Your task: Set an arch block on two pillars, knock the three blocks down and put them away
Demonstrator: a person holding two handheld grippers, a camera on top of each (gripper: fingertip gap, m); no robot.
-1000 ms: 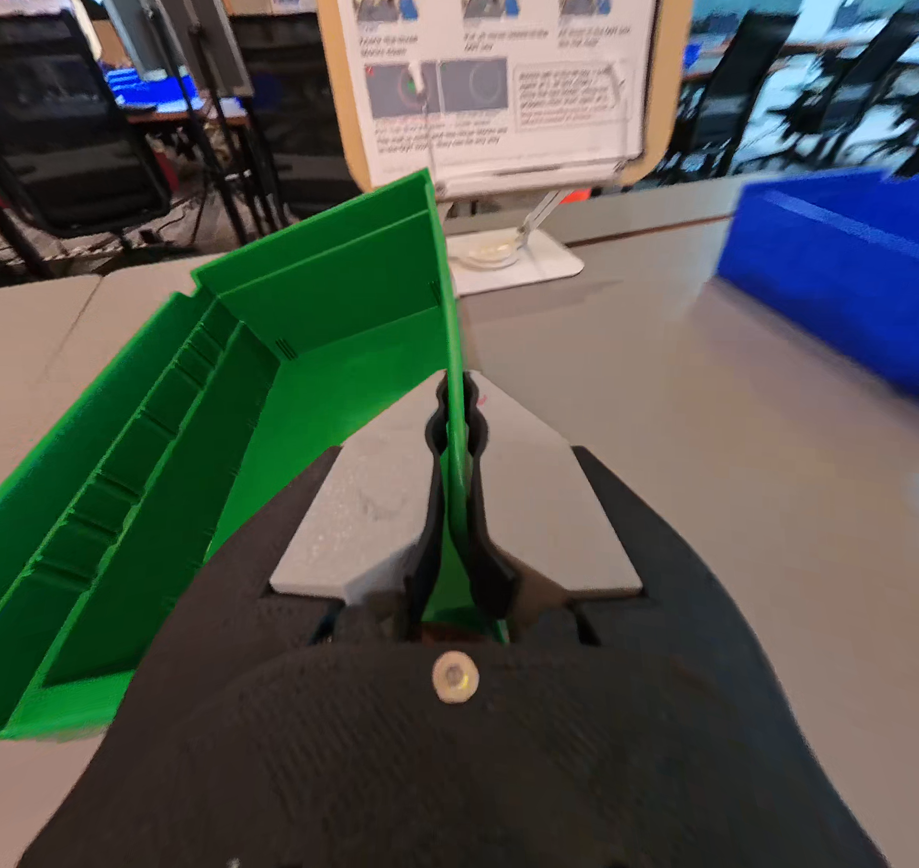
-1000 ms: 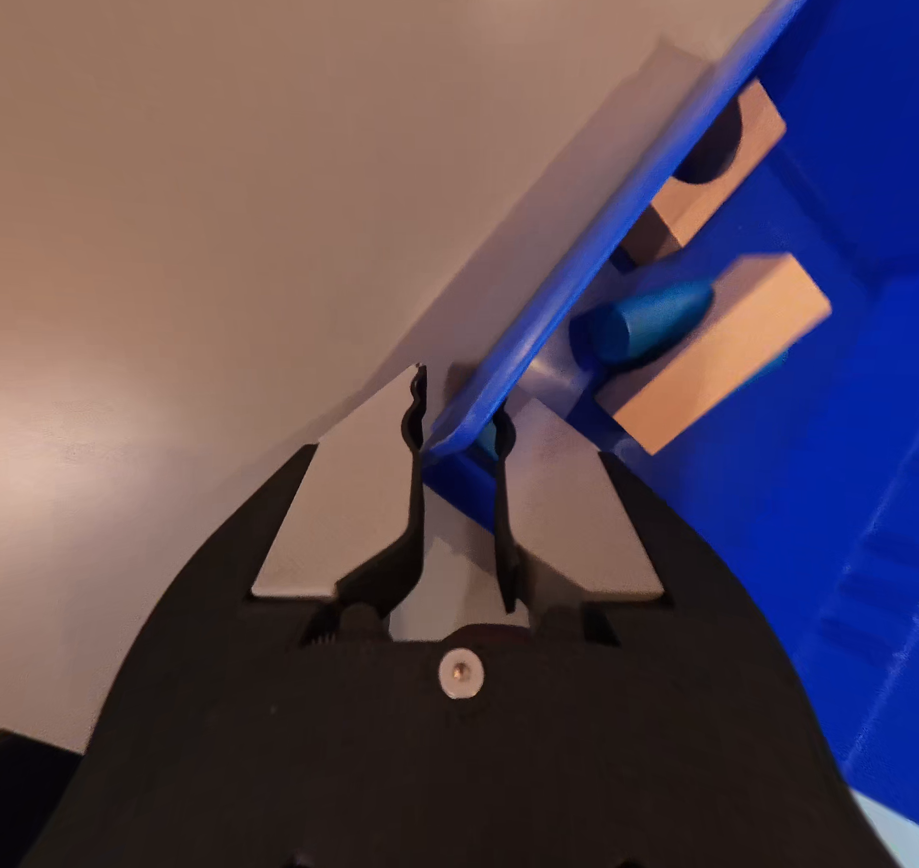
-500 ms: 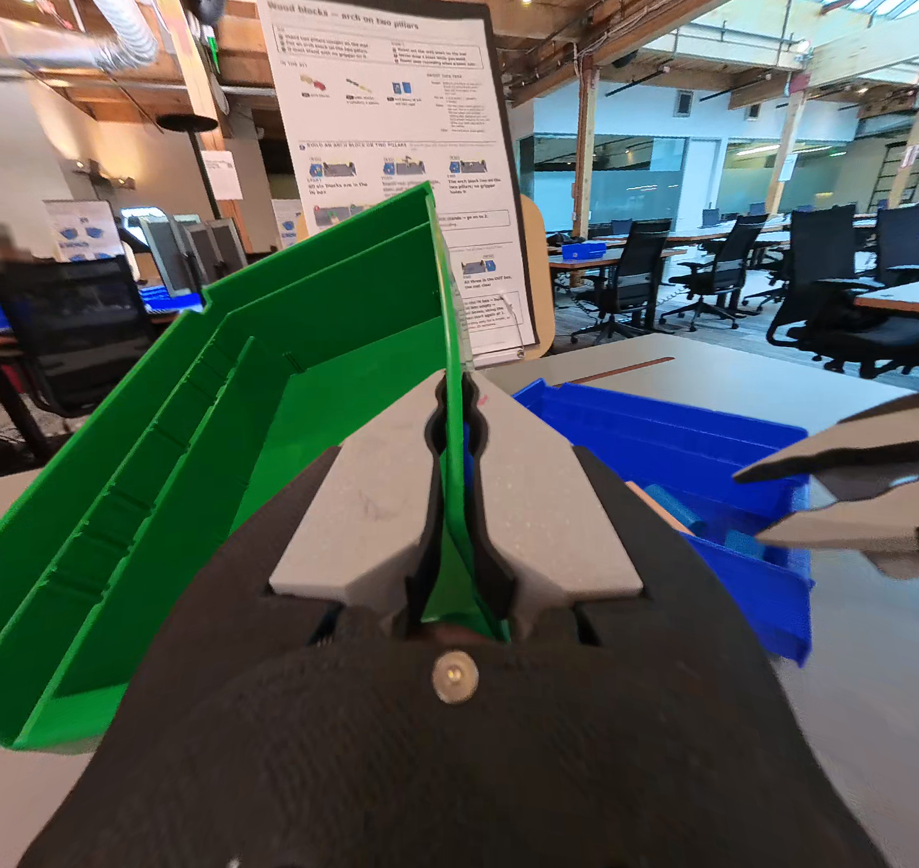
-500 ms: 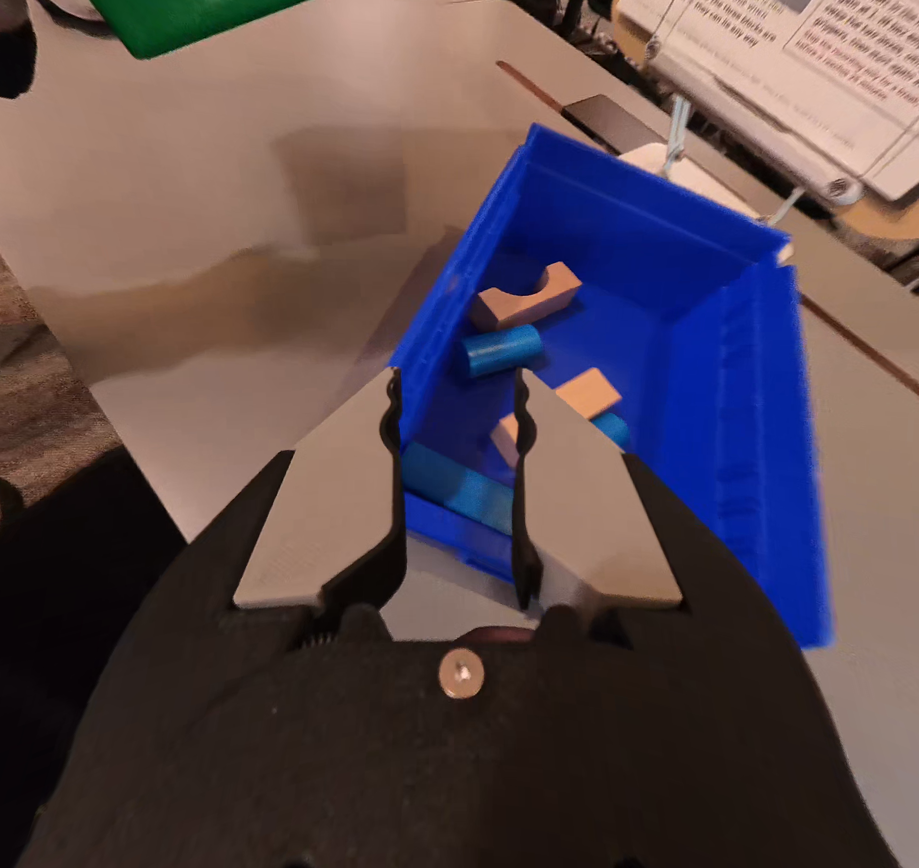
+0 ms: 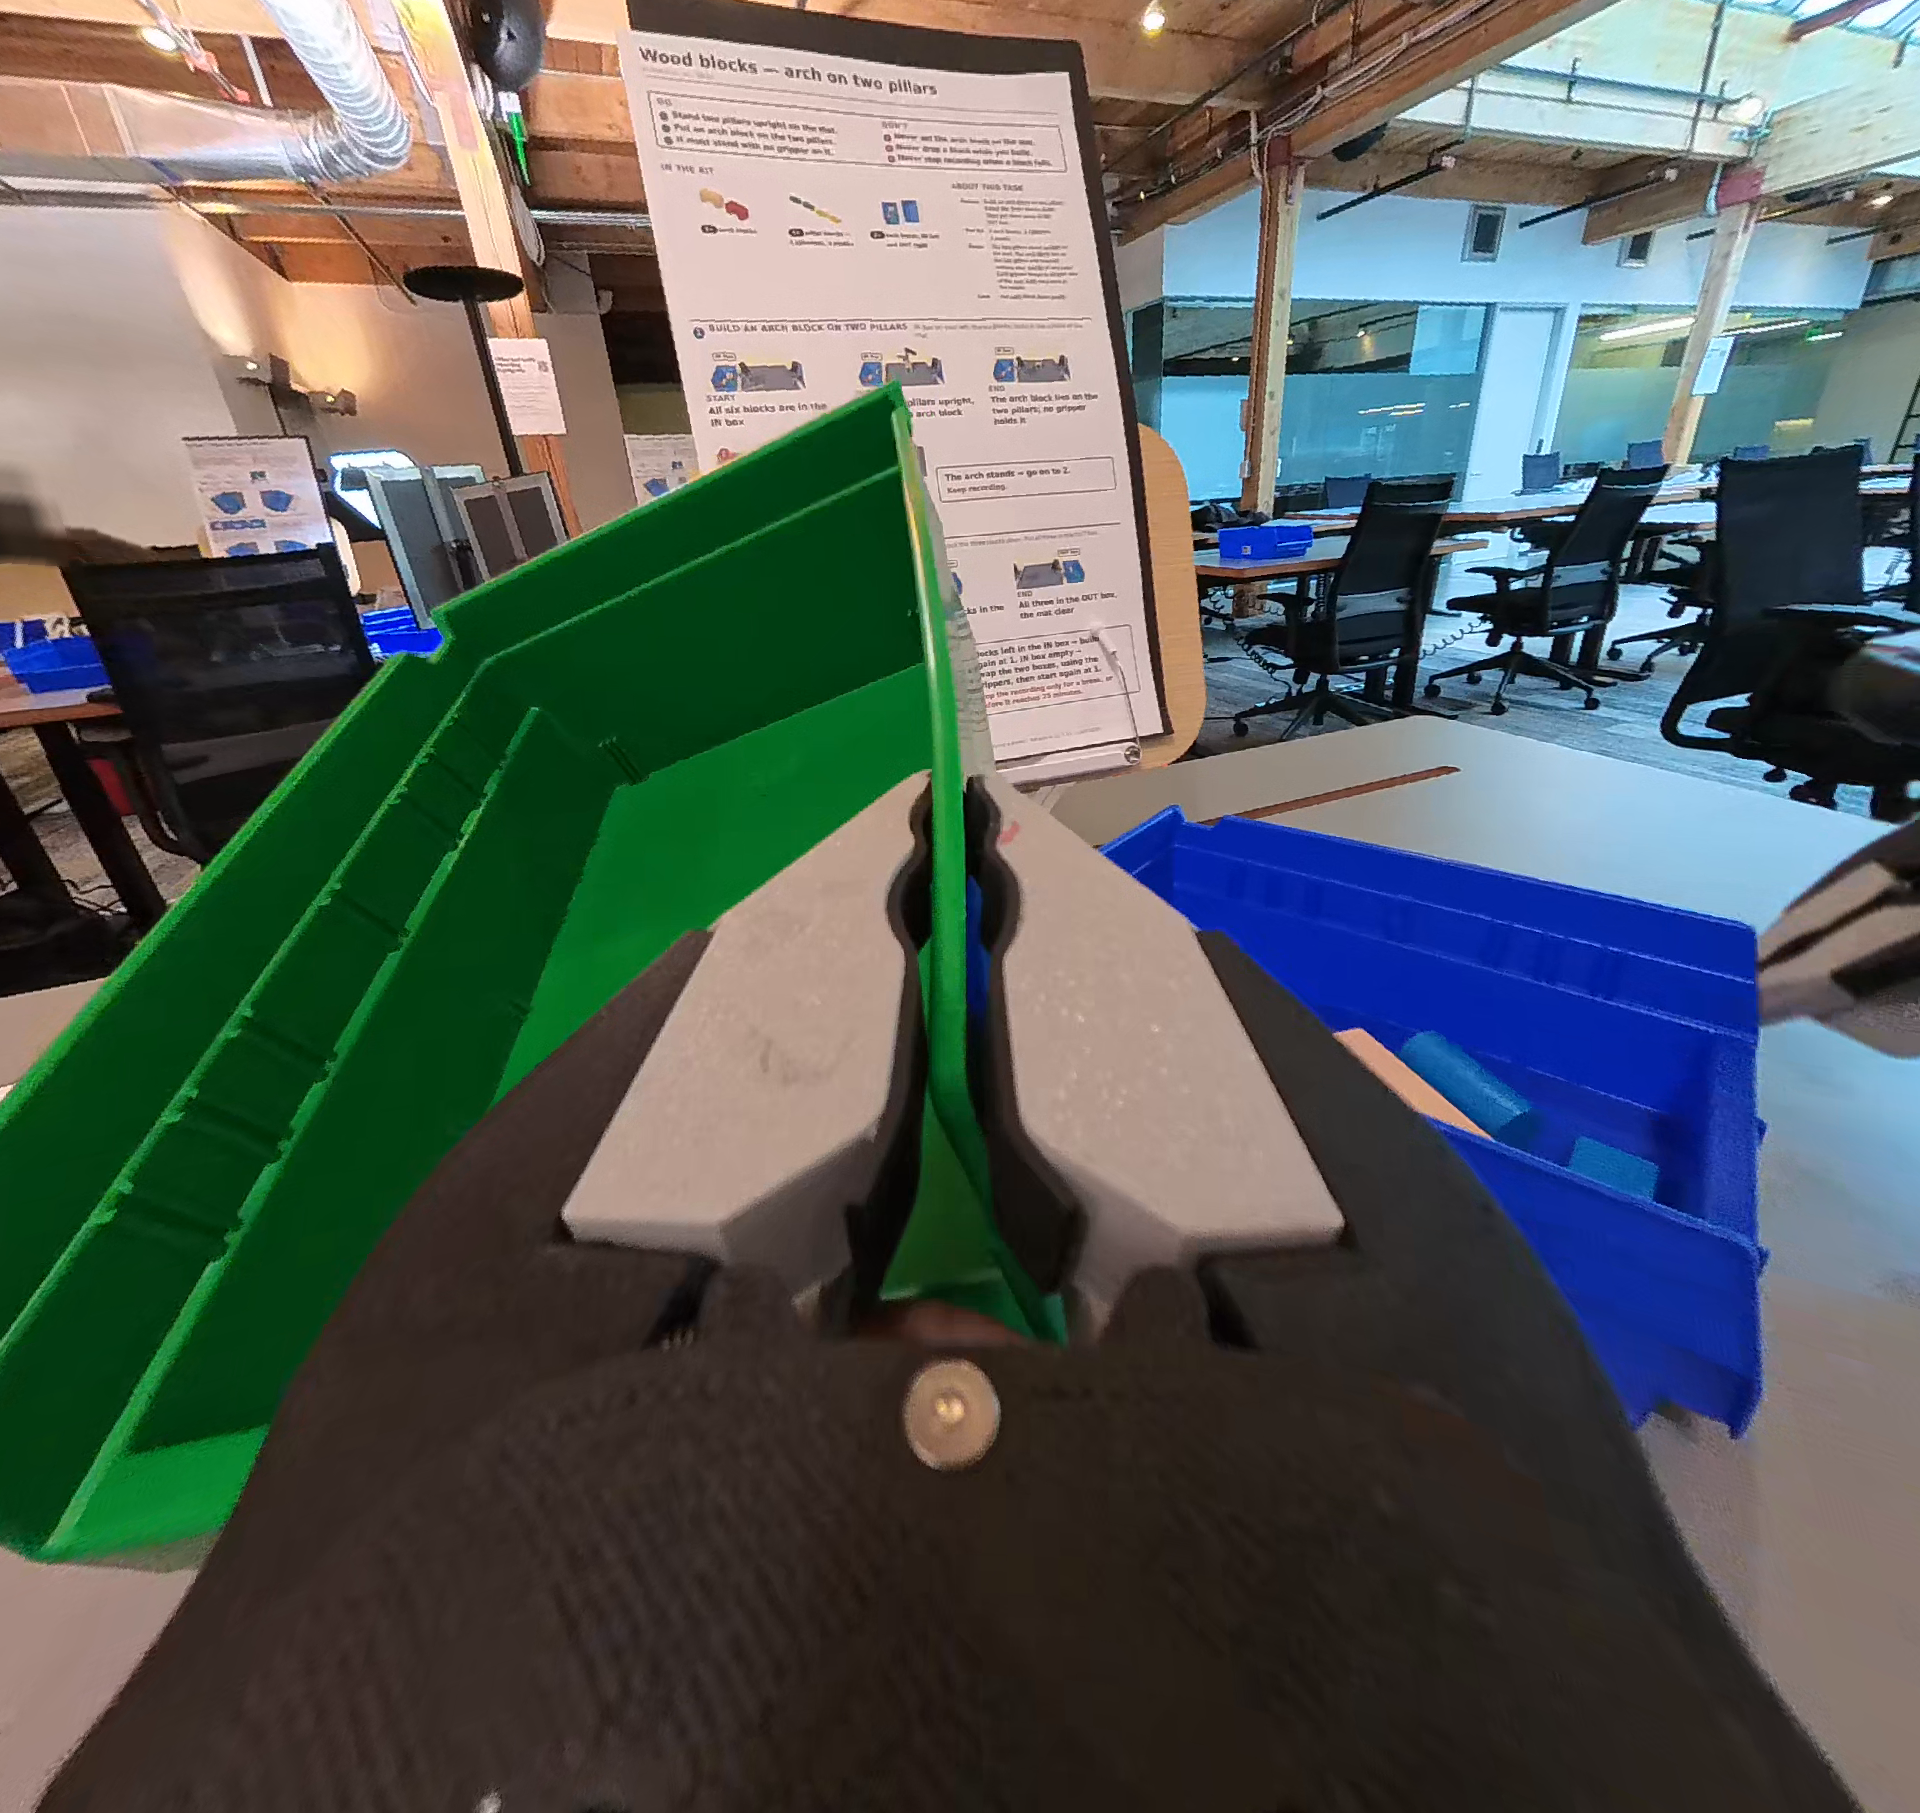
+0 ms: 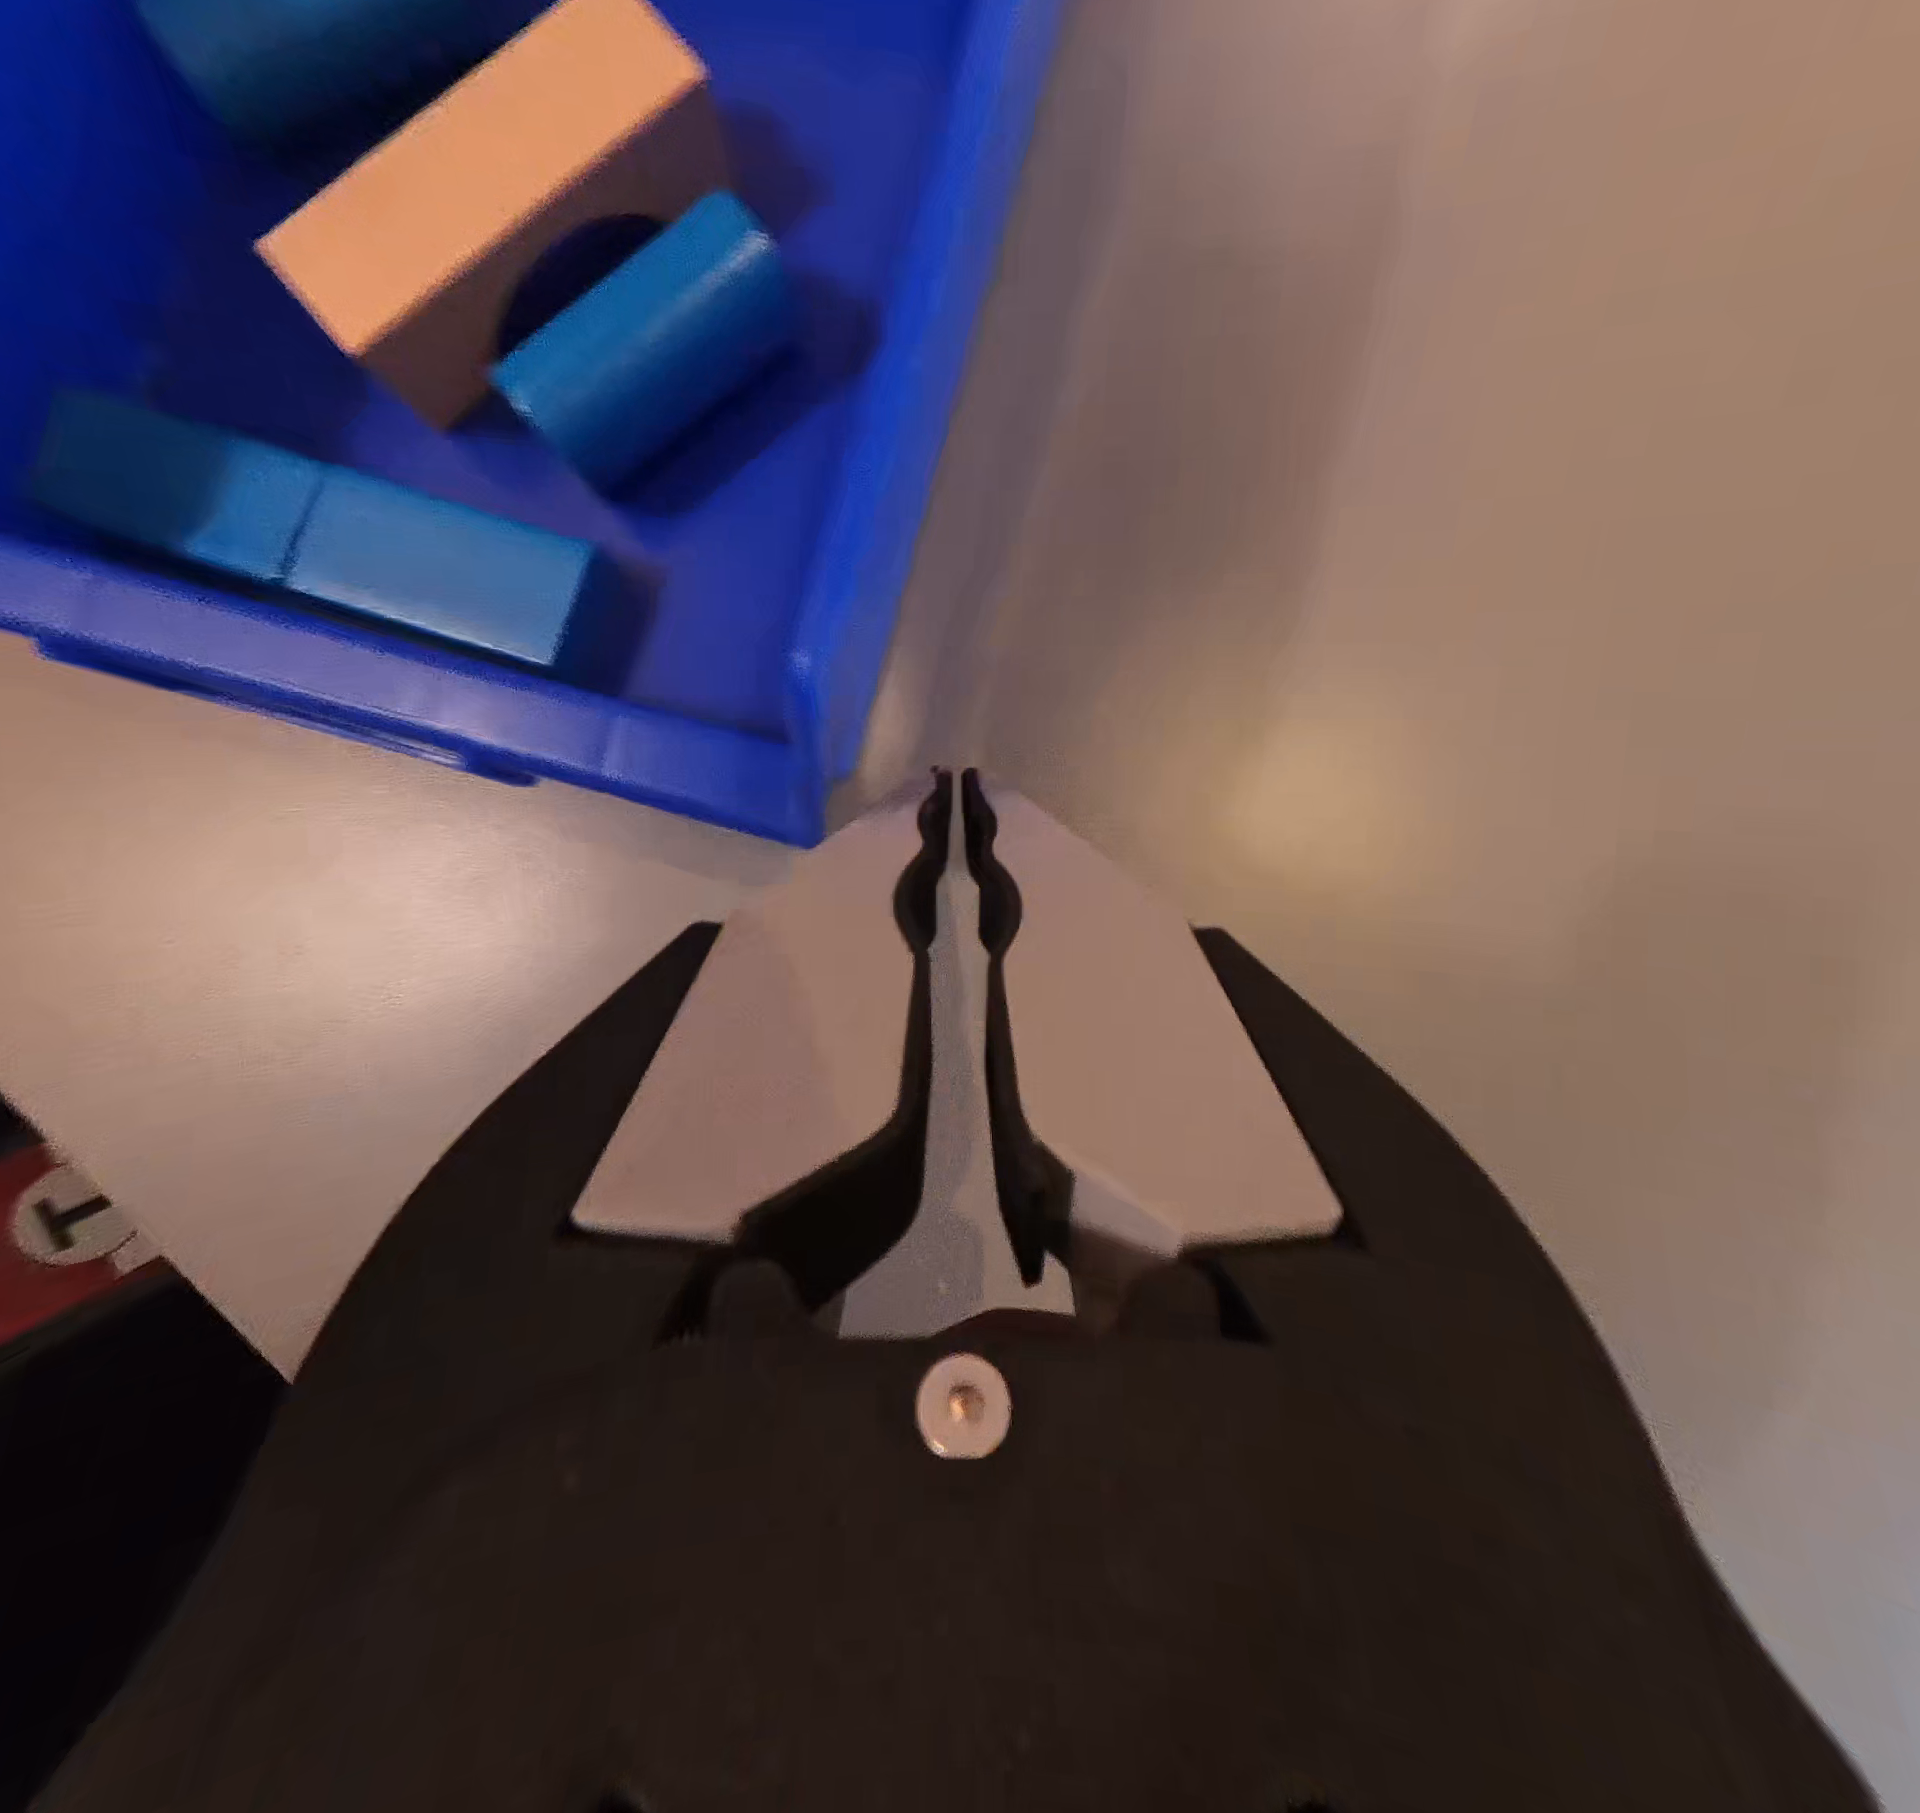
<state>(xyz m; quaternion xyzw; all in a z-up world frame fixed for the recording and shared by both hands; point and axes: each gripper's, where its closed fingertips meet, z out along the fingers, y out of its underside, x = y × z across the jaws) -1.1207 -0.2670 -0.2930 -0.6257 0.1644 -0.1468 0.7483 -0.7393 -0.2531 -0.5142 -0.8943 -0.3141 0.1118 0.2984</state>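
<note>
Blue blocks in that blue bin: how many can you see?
4 in the right wrist view: two rectangular ones along the near wall, a cylinder by the wooden arch, another at the top edge. More may be cropped out.

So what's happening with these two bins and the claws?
A person is working two hand-held claws over a grey table. The left claw is clamped on the side wall of a green bin, holding it tilted above the table; what shows of its inside is bare. The right claw is shut on nothing, just off the corner of a blue bin holding wooden and blue blocks.
</note>
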